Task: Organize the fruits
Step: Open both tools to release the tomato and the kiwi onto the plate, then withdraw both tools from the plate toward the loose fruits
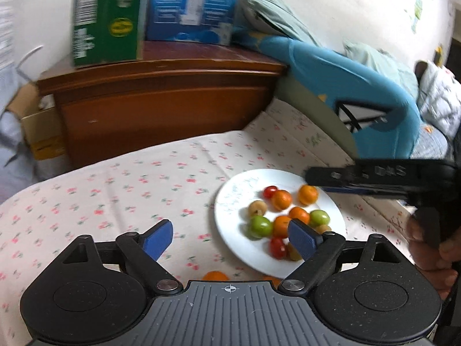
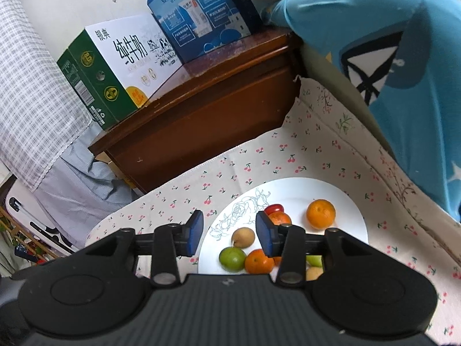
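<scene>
A white plate (image 1: 230,201) on the cherry-print cloth carries several small fruits: oranges (image 1: 281,199), green plums (image 1: 260,226), red tomatoes (image 1: 277,247) and yellowish ones (image 1: 257,208). Two more oranges (image 1: 213,275) lie on the cloth just in front of the plate. My left gripper (image 1: 230,227) hovers over the plate's near left rim, open wide with nothing between its blue pads. My right gripper (image 2: 229,230) is open too and holds nothing; it hangs above the plate (image 2: 294,190), over a yellowish fruit (image 2: 243,238) and a green plum (image 2: 232,259). The left wrist view shows the right gripper (image 1: 314,176) from the side, held by a hand (image 1: 426,248).
A wooden bedside cabinet (image 1: 161,101) stands behind the cloth-covered surface (image 1: 115,190), with a green milk box (image 1: 106,17) and a blue box (image 1: 193,5) on top. A blue cushion (image 1: 360,86) borders the plate's far right. A checked curtain (image 2: 34,101) hangs at left.
</scene>
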The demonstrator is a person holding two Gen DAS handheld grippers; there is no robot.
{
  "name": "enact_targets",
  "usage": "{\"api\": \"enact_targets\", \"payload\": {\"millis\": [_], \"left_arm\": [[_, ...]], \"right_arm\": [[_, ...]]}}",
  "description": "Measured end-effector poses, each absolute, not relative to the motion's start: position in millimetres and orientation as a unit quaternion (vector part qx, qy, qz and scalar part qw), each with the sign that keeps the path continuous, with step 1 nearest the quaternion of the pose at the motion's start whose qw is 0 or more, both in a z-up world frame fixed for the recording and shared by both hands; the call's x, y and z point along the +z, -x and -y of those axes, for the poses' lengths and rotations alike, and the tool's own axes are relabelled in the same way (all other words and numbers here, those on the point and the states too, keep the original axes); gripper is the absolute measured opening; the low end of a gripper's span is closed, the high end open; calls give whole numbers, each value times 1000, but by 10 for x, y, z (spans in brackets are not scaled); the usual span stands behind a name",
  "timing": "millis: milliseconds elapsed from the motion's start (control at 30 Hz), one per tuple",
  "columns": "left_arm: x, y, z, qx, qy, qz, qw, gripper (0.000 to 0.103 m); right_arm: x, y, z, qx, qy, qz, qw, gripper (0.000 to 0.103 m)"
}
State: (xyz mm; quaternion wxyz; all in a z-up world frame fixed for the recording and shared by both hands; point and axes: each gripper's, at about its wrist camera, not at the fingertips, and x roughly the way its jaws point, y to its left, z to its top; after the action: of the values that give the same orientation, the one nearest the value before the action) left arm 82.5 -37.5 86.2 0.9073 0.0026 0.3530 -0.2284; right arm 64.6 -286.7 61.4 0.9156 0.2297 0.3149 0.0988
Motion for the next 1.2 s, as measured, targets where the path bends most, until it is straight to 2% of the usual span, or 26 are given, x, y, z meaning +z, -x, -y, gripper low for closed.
{"api": "enact_targets", "payload": {"millis": [667, 1200], "left_arm": [[799, -439, -50, -177, 12, -378, 909, 90], [574, -204, -46, -166, -56, -409, 896, 90]], "right_arm": [[491, 85, 2610, 111, -229, -337, 907, 43], [256, 363, 2409, 109, -221, -371, 895, 43]]}}
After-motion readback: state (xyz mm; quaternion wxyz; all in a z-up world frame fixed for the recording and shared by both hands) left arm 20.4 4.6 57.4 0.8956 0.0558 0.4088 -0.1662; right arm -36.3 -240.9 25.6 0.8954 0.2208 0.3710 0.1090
